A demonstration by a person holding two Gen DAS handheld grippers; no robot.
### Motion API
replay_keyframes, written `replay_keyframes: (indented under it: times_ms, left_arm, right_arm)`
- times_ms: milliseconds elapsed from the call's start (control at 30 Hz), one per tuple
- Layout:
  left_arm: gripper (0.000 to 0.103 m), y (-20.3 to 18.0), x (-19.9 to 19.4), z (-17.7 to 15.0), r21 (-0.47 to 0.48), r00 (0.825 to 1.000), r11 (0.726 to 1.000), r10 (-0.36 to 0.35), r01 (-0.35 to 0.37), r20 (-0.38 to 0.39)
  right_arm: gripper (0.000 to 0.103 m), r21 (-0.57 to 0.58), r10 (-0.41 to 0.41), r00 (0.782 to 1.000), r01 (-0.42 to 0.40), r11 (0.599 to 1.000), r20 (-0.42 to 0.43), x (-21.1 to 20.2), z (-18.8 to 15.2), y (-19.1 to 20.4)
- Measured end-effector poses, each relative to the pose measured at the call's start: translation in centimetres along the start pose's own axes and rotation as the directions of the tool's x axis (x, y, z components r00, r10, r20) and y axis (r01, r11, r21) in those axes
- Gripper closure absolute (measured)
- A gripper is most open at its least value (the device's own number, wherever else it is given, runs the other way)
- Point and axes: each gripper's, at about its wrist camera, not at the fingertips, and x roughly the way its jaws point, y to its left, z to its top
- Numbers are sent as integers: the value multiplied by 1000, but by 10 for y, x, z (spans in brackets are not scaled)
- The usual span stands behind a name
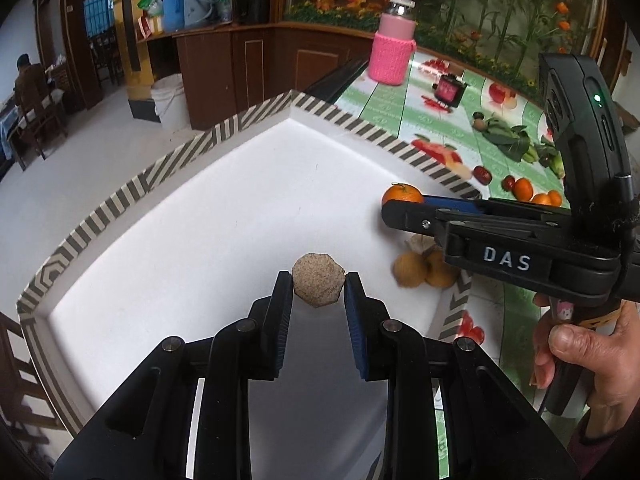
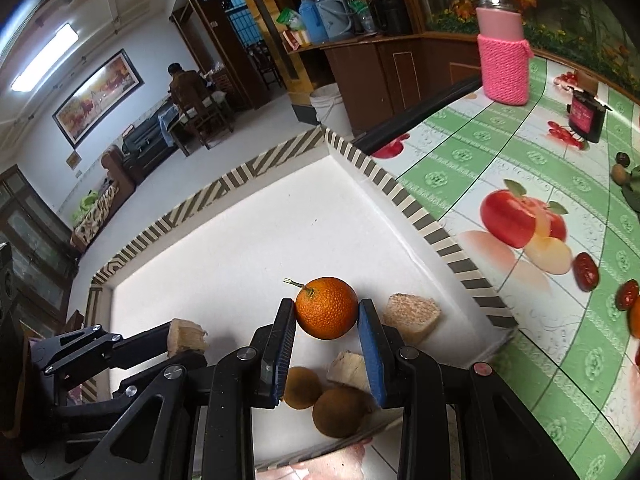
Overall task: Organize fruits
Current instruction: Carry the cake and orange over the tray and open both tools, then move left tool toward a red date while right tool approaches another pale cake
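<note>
Both claws were clamped on cargo above the white tray (image 1: 168, 232): left gripper (image 1: 318, 292) pinching a tan sugarcane chunk (image 1: 318, 286), right gripper (image 2: 326, 320) an orange (image 2: 326, 308), apparently for setting down. Brown fruits (image 2: 320, 396) lay by the tray's near-right corner.

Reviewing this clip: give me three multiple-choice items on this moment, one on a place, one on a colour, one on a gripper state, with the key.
1. The two brown round fruits lie:
A. inside the white tray
B. beside the pink bottle
C. on the floor

2. The bottle's knitted sleeve is:
A. blue
B. pink
C. white

3. The right gripper is:
A. open and empty
B. shut on a date
C. shut on the orange

Key: 1 A, the brown round fruits lie on the white tray. 2 B, bottle. 3 C, right gripper pads press the orange.
</note>
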Motion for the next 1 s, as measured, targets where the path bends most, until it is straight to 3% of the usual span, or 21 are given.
replay_keyframes:
  times_ms: [100,167,233,267,633,733,1000]
  left_arm:
    - [77,-1,2,1,-6,1000,1000,-5,4,-8]
    - [69,-1,1,-1,-6,1000,1000,-2,2,-7]
    - [47,0,-3,-1,-18,1000,1000,-13,13,5]
    - [45,1,-6,-1,-26,1000,1000,-17,17,14]
    - [44,-9,-29,-11,-17,998,1000,5,-4,69]
    - [44,-19,-27,-14,-17,998,1000,-19,20,65]
    - [44,-45,-43,-16,61,994,998,-4,-3,109]
  right_arm:
    - [71,-15,-47,999,47,999,-20,3,-4,1]
    - [69,-9,-39,999,39,999,-7,-3,-6,0]
    - [68,5,-26,999,26,1000,21,-15,-9,-2]
    - [68,10,-27,999,26,1000,34,-22,-10,-2]
    - [68,71,-71,984,60,996,165,-115,-53,-20]
    - [68,117,-102,975,80,990,198,-138,-70,-33]
    - [68,229,-246,942,194,954,229,-200,-119,-78]
